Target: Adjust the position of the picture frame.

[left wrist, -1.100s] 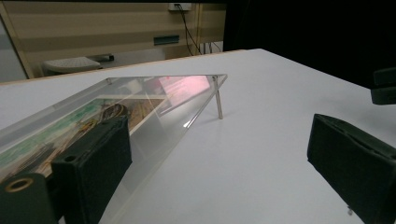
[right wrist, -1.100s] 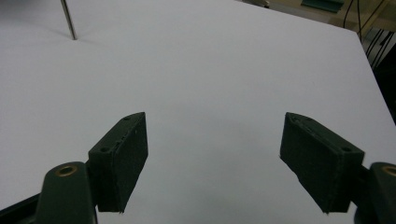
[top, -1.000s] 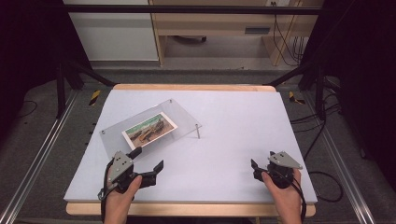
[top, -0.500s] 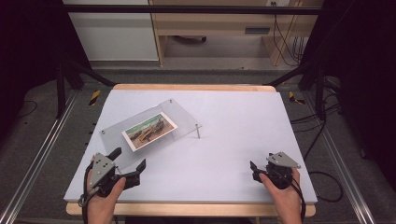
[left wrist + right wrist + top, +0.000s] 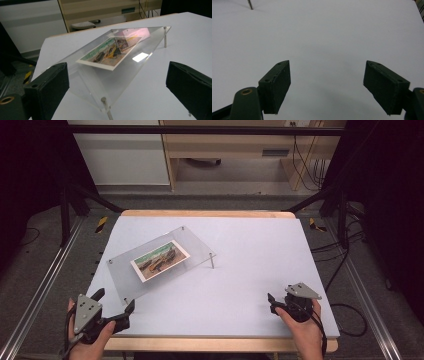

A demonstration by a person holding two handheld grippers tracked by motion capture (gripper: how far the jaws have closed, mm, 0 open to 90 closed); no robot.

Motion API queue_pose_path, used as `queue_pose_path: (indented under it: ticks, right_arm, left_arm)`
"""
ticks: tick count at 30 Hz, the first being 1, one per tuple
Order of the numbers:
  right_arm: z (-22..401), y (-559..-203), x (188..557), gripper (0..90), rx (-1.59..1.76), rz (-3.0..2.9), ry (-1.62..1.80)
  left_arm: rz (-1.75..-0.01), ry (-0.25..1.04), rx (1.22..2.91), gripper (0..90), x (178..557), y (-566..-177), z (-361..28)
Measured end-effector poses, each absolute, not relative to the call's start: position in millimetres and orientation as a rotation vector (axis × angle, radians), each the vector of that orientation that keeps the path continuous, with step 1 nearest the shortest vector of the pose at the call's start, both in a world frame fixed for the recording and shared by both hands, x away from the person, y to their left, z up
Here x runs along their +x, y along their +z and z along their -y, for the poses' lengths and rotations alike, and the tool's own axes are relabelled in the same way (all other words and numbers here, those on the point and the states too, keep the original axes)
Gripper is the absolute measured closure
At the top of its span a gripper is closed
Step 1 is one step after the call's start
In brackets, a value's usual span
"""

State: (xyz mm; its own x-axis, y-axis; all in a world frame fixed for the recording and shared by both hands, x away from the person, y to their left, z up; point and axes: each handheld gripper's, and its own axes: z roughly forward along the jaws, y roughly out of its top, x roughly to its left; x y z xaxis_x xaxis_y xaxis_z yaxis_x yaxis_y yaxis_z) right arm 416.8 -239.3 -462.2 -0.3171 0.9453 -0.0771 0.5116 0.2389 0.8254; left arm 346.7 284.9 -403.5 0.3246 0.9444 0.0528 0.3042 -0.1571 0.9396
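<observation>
**Kid:** High view first. What are the two claws doing?

**Helper:** The left gripper (image 5: 116, 307) sits at the near left corner of the table (image 5: 260, 250). Its jaws are wide apart and nothing is in them. The right gripper (image 5: 272, 302) sits at the near right edge. Its jaws are wide apart too, with nothing but bare table between them in the right gripper view.

**Kid:** What is close to the left one?

**Helper:** A clear plate (image 5: 195, 242) on thin metal legs (image 5: 212, 261). It slopes, with its low corner near the left gripper. In the left gripper view that corner (image 5: 105, 101) lies between the two jaws but does not touch them.

**Kid:** And the picture card?

**Helper:** The picture card (image 5: 161, 261) lies flat on the middle of the clear plate, left of the table's middle. Nobody is holding it.

**Kid:** So is the job done?

**Helper:** I can't be sure. Both claws are empty and away from the card, so this looks like either the very start or the very end. If the card has to be picked up, all of that is left.
</observation>
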Motion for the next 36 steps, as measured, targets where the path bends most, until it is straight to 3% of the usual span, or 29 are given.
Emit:
queue_pose_path:
  ticks: [14,21,29,36]
  right_arm:
    - [238.9,-462.8,417.3,22.3,1.333,-1.948,0.949]
    - [236.5,-463.3,417.7,23.2,1.323,-1.950,0.954]
    - [235.7,-463.0,417.0,24.1,1.322,-1.940,0.952]
    - [236.0,-463.2,417.0,25.1,1.321,-1.934,0.947]
  left_arm:
    - [-1.235,0.878,1.734,5.8,338.9,-424.8,-304.1]
    - [-1.249,0.735,1.758,12.1,347.6,-442.4,-298.5]
    - [-1.315,0.615,1.717,28.8,358.7,-462.1,-295.2]
    - [-1.328,0.651,1.732,42.2,367.5,-467.8,-292.7]
